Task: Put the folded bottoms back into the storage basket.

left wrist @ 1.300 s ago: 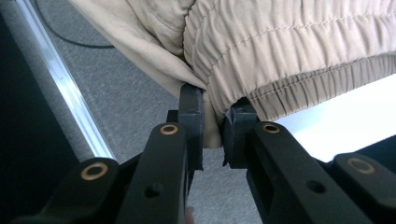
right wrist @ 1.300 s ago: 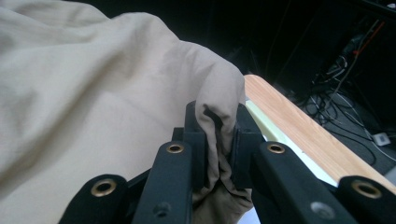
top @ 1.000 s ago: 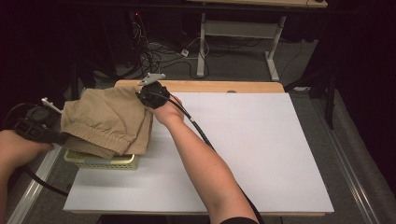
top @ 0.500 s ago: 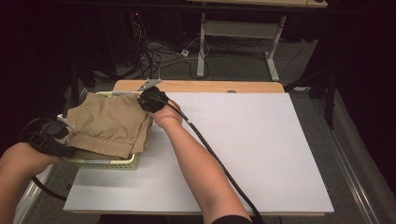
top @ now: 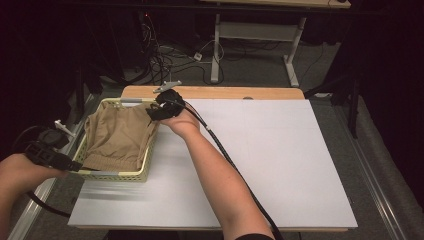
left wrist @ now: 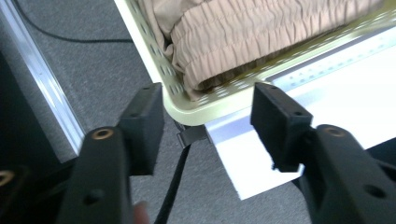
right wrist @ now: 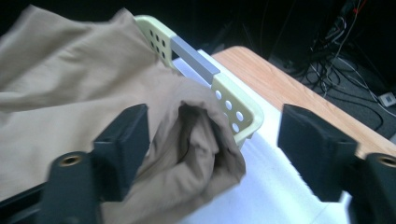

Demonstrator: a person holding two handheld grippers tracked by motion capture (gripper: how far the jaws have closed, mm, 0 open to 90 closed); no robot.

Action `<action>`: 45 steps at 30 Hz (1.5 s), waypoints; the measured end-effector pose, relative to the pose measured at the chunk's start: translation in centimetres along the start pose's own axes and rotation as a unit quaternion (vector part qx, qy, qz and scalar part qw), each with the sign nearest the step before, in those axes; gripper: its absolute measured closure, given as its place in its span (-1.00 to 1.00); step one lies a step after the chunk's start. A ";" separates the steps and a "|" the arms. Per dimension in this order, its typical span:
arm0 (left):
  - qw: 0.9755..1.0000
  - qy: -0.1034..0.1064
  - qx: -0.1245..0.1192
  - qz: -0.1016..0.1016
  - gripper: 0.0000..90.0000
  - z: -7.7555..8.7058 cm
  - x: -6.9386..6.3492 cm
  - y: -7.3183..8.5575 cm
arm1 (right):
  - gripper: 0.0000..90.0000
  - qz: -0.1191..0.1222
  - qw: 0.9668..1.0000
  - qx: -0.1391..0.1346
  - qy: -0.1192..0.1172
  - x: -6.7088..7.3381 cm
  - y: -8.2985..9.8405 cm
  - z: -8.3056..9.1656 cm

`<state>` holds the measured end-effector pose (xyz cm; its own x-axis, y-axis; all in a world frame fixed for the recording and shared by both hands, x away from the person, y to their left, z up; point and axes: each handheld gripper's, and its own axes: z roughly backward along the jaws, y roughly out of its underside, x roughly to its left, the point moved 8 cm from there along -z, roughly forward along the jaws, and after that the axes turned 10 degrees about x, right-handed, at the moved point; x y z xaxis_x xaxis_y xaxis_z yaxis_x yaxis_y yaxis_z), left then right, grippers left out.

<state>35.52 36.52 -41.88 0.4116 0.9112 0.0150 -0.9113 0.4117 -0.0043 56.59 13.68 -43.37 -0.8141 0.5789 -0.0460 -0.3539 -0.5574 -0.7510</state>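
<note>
A tan garment (top: 120, 135) lies folded inside a pale yellow perforated basket (top: 115, 175) at the left of the white table (top: 260, 165). My right gripper (top: 156, 111) hovers at the basket's far right corner. Its jaws have just been opening and stand open (right wrist: 217, 126), with a loose fold of the garment (right wrist: 196, 144) lying between them against the left one. My left gripper (top: 67, 161) is at the basket's near left corner. It has just been opening too, and stands open (left wrist: 210, 112) below the basket's rim (left wrist: 219, 105). The garment's gathered waistband (left wrist: 243, 42) rests inside.
A wooden strip (top: 225, 92) runs along the table's far edge. Cables (top: 165, 55) and a desk frame (top: 250, 35) stand on the floor beyond. Metal rails (top: 385, 200) line the floor on both sides. The right gripper's cable (top: 225, 155) trails along the forearm.
The garment has gone down from above the basket into it and both grippers have let go of it. The left hand has drawn back toward the near left corner.
</note>
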 end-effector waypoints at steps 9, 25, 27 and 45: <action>1.000 0.008 -0.013 0.007 -0.21 0.2 -0.9 -1.3 | -0.99 0.002 1.000 -0.026 -0.001 0.8 3.7 4.4; 0.998 -0.009 -0.066 0.011 0.94 -2.7 -1.2 -8.4 | -0.99 0.001 0.999 -0.040 0.005 1.5 13.0 10.9; 0.998 -0.004 -0.058 0.018 0.93 -3.8 -1.2 -8.7 | -0.99 -0.002 0.999 -0.044 0.003 1.7 13.8 11.7; 0.999 0.013 0.038 0.007 0.94 -9.0 -2.1 -7.9 | -0.99 -0.024 0.997 -0.057 0.047 1.5 21.4 19.1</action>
<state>41.89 31.46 -50.91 0.3985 0.9171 -0.0097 -0.9145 0.3981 0.0725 39.01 -8.79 -46.94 -0.7486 0.6596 -0.0664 -0.3321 -0.4598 -0.8236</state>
